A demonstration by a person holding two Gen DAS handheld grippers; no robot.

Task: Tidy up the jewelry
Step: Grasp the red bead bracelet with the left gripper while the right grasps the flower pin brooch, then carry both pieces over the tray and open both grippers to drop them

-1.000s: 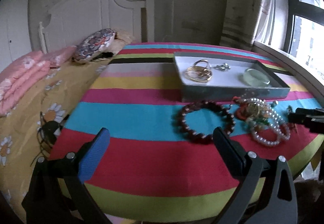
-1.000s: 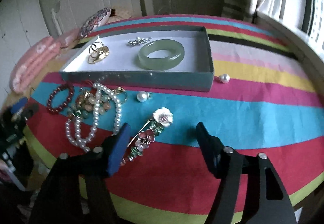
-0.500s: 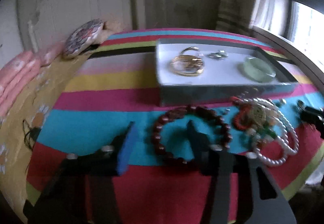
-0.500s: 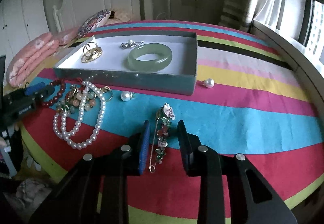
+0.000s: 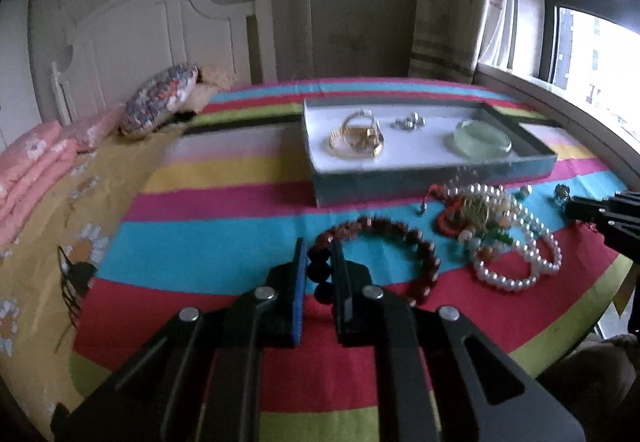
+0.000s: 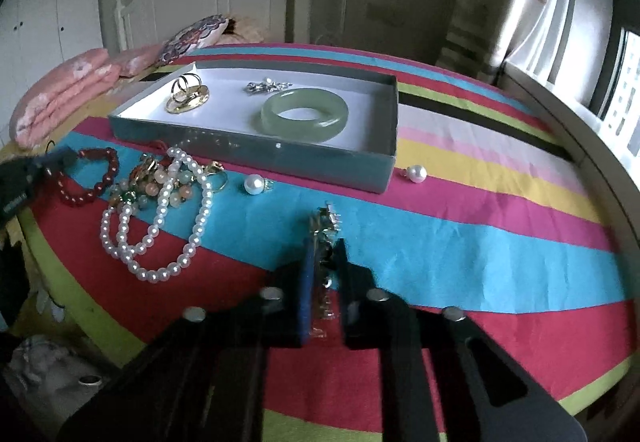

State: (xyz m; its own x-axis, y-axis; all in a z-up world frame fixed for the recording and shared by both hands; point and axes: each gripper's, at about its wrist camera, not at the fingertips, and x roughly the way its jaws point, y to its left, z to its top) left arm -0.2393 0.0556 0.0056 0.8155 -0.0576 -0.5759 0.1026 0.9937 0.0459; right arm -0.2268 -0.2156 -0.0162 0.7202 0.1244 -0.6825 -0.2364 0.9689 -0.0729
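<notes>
A grey box [image 5: 424, 182] [image 6: 248, 150] with a white floor holds a gold ring [image 5: 358, 138], a silver brooch [image 6: 267, 86] and a green jade bangle [image 6: 305, 116]. My left gripper [image 5: 319, 262] is shut on the near left side of a dark red bead bracelet [image 5: 416, 242] lying on the striped cloth. My right gripper [image 6: 323, 254] is shut on a flower brooch pin [image 6: 325, 226], seen edge-on between the fingers. A tangle of pearl strands [image 6: 160, 234] and coloured beads [image 5: 476, 218] lies in front of the box.
Two loose pearls [image 6: 254, 185] [image 6: 416, 173] lie near the box's front right corner. The round table edge [image 6: 600, 390] is close behind both grippers. A bed with pink bedding [image 5: 36, 170] and a patterned pillow [image 5: 160, 102] stands at the left, a window [image 5: 592, 22] at the right.
Both grippers moved forward and closed. The left one went from open to shut on the red bracelet. The right one went from open to shut on the flower pin.
</notes>
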